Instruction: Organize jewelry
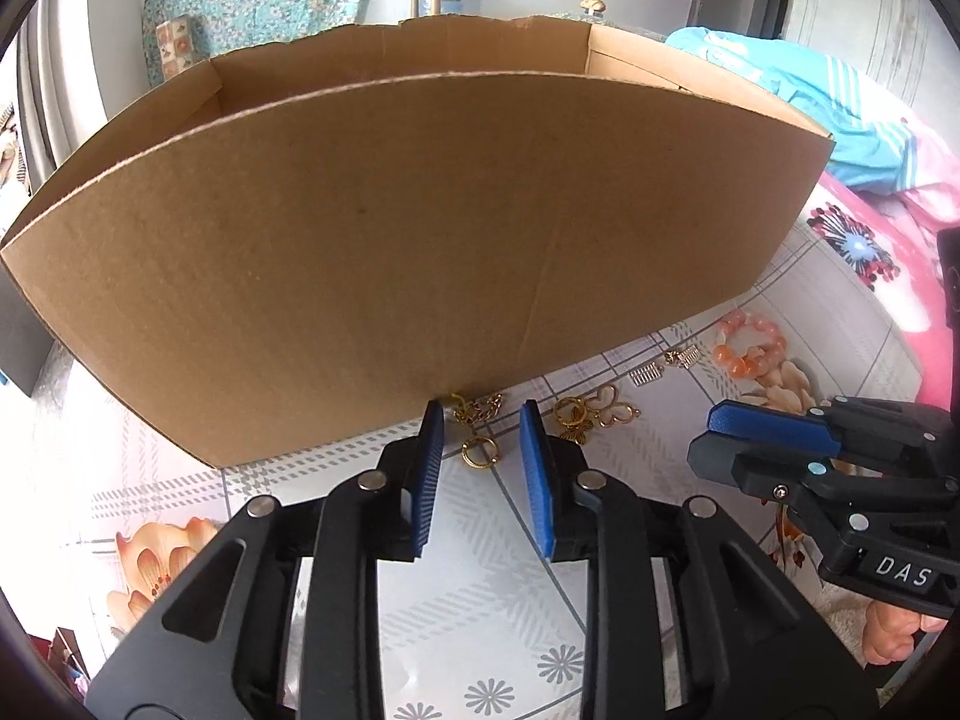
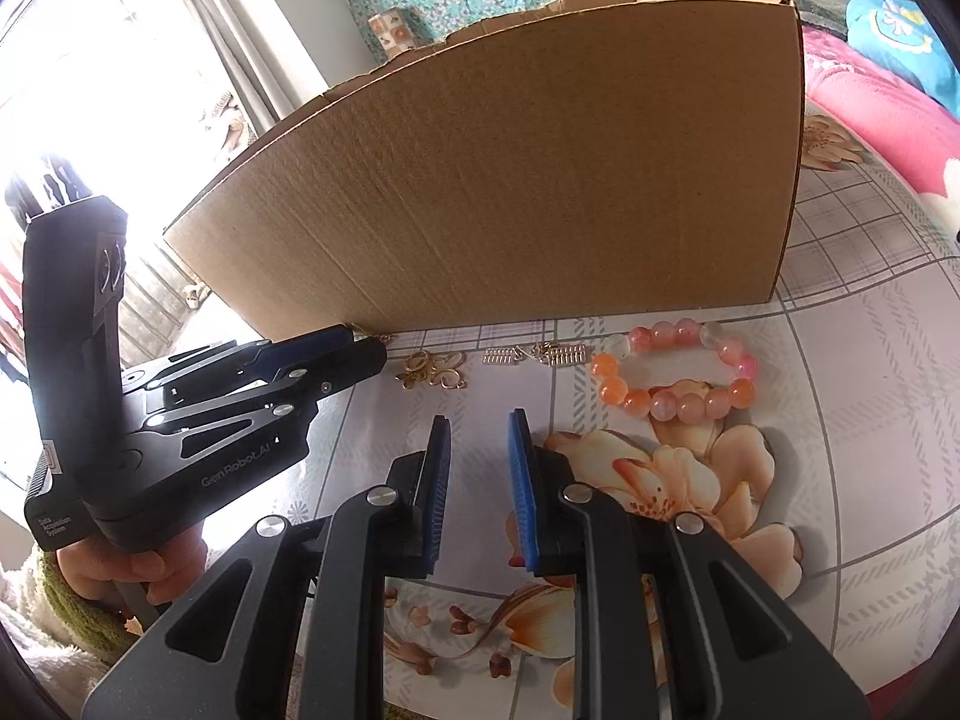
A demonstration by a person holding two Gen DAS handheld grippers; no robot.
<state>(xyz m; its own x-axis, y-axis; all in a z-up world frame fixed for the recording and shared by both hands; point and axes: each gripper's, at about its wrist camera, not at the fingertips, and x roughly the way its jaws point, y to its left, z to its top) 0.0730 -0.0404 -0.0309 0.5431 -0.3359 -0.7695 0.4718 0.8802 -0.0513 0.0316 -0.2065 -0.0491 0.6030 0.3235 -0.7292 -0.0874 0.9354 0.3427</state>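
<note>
Left gripper (image 1: 482, 414) points steeply down at the tablecloth (image 1: 180, 480), jaws parted a modest way, nothing clamped; the gold chain (image 1: 477, 405) lies in the gap at the fingertips, tight against the foot of the cardboard box (image 1: 390, 228), its ring end (image 1: 479, 455) lying further back in the gap; pads do not appear to press it.

Right gripper (image 2: 480, 420) hangs above the flowered cloth, jaws narrowly apart, empty; cloth shows between the pads.

Key relation: the chain sits straight ahead of the left gripper; it seems to run roughly along the box wall, so across the jaw gap; left hand is clearly nearer. Judgement: a close from here would catch it, though the box wall leaves little room ahead of the tips.

Other pieces lie in a row rightward along the box foot: butterfly charms (image 2: 435, 369), small bar earrings (image 2: 537, 354), peach bead bracelet (image 2: 675, 369); the bracelet lies ahead and right of the right gripper, apart from it; none is seen in the box, whose floor is hidden.
</note>
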